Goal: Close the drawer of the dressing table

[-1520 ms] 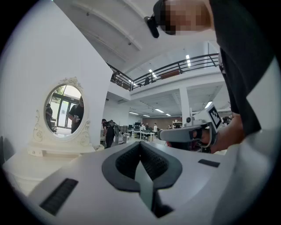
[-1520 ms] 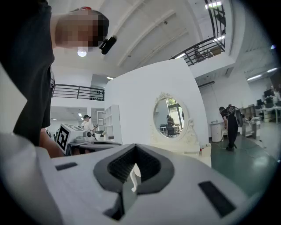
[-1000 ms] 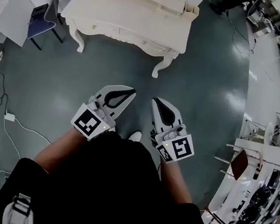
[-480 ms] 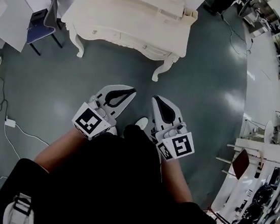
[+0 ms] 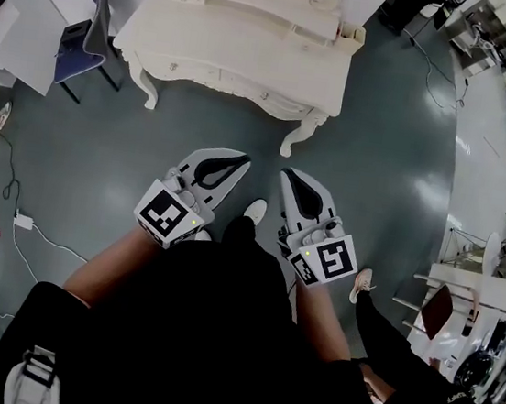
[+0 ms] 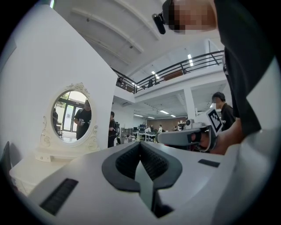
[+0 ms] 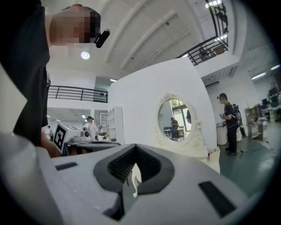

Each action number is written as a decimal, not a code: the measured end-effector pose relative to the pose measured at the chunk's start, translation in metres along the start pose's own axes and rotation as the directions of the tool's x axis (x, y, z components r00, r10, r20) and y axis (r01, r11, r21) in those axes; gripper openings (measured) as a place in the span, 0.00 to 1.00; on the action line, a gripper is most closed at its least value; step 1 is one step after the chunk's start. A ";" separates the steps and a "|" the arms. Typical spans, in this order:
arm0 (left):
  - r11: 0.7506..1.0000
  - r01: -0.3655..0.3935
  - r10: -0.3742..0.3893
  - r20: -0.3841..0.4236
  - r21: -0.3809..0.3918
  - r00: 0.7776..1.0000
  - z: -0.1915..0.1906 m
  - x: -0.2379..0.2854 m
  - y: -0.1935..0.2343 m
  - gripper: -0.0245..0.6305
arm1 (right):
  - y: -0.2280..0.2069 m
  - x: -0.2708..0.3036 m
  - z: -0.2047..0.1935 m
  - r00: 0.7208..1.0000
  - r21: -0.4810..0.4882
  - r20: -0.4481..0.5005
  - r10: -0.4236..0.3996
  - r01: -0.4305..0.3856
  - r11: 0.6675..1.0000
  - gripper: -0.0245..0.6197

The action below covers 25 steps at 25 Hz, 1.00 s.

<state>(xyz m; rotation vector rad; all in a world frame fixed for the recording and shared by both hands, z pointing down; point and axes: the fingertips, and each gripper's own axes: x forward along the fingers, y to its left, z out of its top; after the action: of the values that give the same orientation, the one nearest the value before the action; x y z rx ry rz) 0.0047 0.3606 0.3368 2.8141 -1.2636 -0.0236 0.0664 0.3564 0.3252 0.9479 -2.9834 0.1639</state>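
Standing on a grey-green floor [image 5: 146, 173], well apart from the cream dressing table [image 5: 245, 52] at the top of the head view, its curved legs toward the camera. Holding the left gripper [image 5: 238, 160] and the right gripper [image 5: 287, 174] level and side by side, near each other but not touching, both aimed at the table across bare floor. Pressed together at the fingertips on the left, pinching nothing, with only the dark ribbed hollow behind the meeting point; likewise pressed together and pinching nothing on the right. Looking along either tool, an oval mirror [image 7: 175, 119] in a carved frame on top of the table, against a white panel [image 7: 145, 88]. Cannot make out the drawer itself from this steep angle, nor whether pushed in or standing out; somewhere along the front rail [image 5: 236, 82] facing the grippers. Just left of the table, a blue chair [image 5: 78, 40]; further down on the left, a white power strip [image 5: 21, 221] with its cable trailing over the floor. Between the tools, a white shoe [image 5: 255, 211]; at lower right, another person's leg [image 5: 393, 335] in dark clothing
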 end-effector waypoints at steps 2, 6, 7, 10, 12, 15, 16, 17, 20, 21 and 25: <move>1.000 -0.003 0.003 -0.003 -0.002 1.000 0.002 0.015 0.009 0.03 | -0.016 0.008 0.002 1.000 0.001 0.001 0.007 -0.007 1.000 0.04; 1.000 -0.011 0.011 -0.013 0.010 1.000 0.007 0.048 0.031 0.03 | -0.051 0.026 0.008 1.000 -0.005 -0.001 0.019 -0.019 1.000 0.04; 1.000 -0.016 0.016 -0.016 0.008 1.000 0.009 0.056 0.037 0.03 | -0.060 0.031 0.009 1.000 -0.005 -0.003 0.019 -0.019 1.000 0.04; 1.000 -0.027 0.027 -0.024 -0.001 0.999 0.013 0.081 0.053 0.03 | -0.088 0.040 0.014 1.000 0.003 -0.007 0.017 -0.017 1.000 0.04; 1.000 -0.021 0.021 -0.025 -0.001 0.999 0.011 0.096 0.060 0.03 | -0.105 0.045 0.017 1.000 0.007 -0.007 0.014 -0.014 1.000 0.04; 1.000 -0.011 0.011 -0.028 0.000 1.000 0.008 0.118 0.066 0.03 | -0.130 0.050 0.020 1.000 0.012 -0.004 0.008 -0.008 1.000 0.04; 1.000 -0.012 0.012 -0.032 0.003 0.999 0.010 0.125 0.068 0.03 | -0.139 0.052 0.021 1.000 0.015 -0.002 0.006 -0.005 1.000 0.04; 1.000 -0.015 0.015 -0.033 0.003 0.999 0.012 0.133 0.071 0.03 | -0.147 0.053 0.022 1.000 0.017 -0.001 0.004 -0.004 1.000 0.04; 1.000 -0.025 0.025 -0.033 0.002 0.999 0.015 0.155 0.079 0.03 | -0.171 0.058 0.026 1.000 0.021 -0.002 0.010 -0.010 1.000 0.04; 1.000 -0.027 0.027 -0.038 0.002 0.999 0.015 0.162 0.082 0.03 | -0.178 0.060 0.027 1.000 0.022 -0.004 0.014 -0.014 1.000 0.04; 0.999 -0.036 0.036 -0.050 -0.002 0.998 0.015 0.188 0.090 0.03 | -0.204 0.066 0.031 1.000 0.026 -0.009 0.027 -0.026 0.999 0.04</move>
<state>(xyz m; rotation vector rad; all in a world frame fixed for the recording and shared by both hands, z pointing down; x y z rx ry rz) 0.0619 0.1604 0.3290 2.7702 -1.3013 0.0462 0.1305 0.1494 0.3168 0.9074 -2.9931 0.2069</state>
